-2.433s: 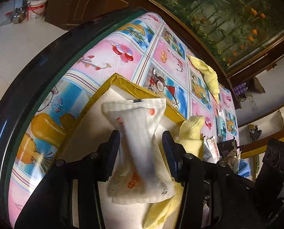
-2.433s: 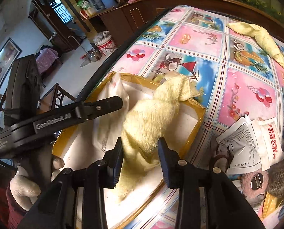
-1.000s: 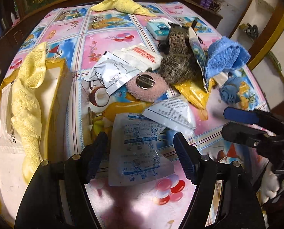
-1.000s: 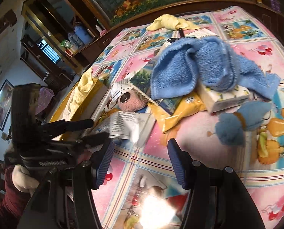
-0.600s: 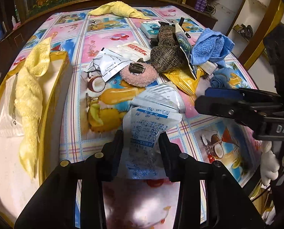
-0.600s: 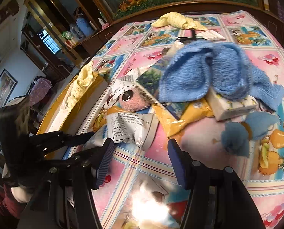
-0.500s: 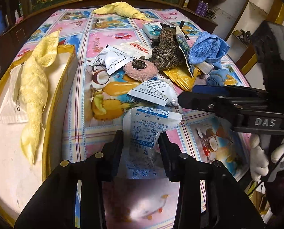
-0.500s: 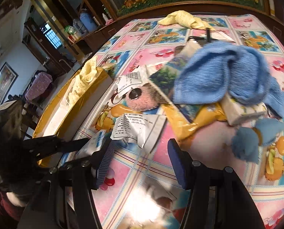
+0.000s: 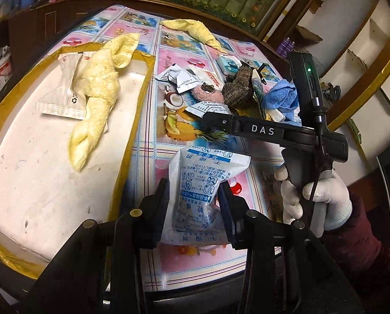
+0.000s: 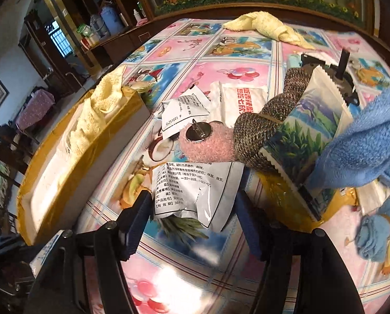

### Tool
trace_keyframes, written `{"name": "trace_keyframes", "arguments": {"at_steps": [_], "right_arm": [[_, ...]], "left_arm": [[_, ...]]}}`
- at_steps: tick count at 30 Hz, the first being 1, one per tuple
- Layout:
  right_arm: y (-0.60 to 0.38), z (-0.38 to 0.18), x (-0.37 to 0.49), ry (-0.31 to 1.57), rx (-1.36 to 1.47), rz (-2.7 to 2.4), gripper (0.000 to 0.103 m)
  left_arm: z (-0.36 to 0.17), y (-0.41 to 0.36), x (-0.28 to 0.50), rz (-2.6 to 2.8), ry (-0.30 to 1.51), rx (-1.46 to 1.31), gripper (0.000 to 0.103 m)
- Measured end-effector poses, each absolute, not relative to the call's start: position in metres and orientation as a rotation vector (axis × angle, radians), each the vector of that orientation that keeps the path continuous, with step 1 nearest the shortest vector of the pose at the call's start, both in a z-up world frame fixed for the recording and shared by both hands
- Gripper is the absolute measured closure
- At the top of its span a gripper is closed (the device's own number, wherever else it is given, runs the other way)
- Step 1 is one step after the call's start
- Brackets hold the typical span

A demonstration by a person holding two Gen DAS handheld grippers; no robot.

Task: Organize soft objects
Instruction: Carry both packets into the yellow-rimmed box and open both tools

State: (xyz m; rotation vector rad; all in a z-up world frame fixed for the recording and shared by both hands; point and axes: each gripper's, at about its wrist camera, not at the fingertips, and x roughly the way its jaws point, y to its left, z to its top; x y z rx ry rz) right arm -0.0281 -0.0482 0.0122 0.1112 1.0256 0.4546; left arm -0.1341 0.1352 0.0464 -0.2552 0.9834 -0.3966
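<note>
Left wrist view shows the left hand-held gripper (image 9: 192, 204) clenched on a blue-printed white sachet (image 9: 202, 191), lifted over the bench (image 9: 148, 269) just beside the yellow-rimmed tray (image 9: 137, 104), which already holds a yellow towel (image 9: 98, 91) and a white packet (image 9: 64, 89). The sachet is pinched mid-body and looks slippery, so a quick swing toward the tray could let it slide out or catch on the rim. The right hand-held gripper (image 10: 195, 217) stands released, its fingers either side of a white printed pouch (image 10: 195, 191) lying flat on the bench; closing there may only skid the thin film along the bench, or snag the pink fuzzy pad (image 10: 208, 144) touching its far edge.
</note>
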Motion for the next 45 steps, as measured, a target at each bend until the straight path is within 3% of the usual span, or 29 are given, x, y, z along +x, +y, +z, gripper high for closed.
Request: {"name": "trace_keyframes", "arguments": {"at_steps": [7,14,18,19,23,32,41,43,45], "right_arm": [[-0.059,0.018,-0.017,1.08,0.33,0.473,0.035],[-0.024,0.015,-0.001,1.083,0.171,0.373,0.03],[-0.015,0.014,-0.014,1.063,0.051,0.374,0.043],[-0.017,0.014,-0.018,1.055,0.039,0.385,0.053],[-0.028,0.014,-0.034,1.036,0.039,0.417,0.058],[-0.039,0.051,-0.049,0.936,0.134,0.513,0.058],[0.024,0.076,-0.045,0.924,0.112,0.669,0.058],[0.042,0.079,-0.044,0.921,0.084,0.693,0.058],[0.062,0.079,-0.042,0.928,0.053,0.717,0.058]], "left_arm": [[0.058,0.147,-0.148,-0.4,0.943,-0.291,0.066],[0.054,0.151,-0.152,-0.403,0.945,-0.32,0.066],[0.058,0.158,-0.154,-0.394,0.926,-0.336,0.066],[0.06,0.162,-0.155,-0.391,0.919,-0.343,0.066],[0.066,0.18,-0.152,-0.377,0.896,-0.385,0.066],[0.071,0.237,-0.128,-0.222,0.884,-0.411,0.066],[0.049,0.288,-0.034,-0.081,0.937,-0.393,0.066],[0.042,0.294,-0.016,-0.047,0.95,-0.38,0.065],[0.035,0.301,-0.001,-0.037,0.971,-0.387,0.058]]}}
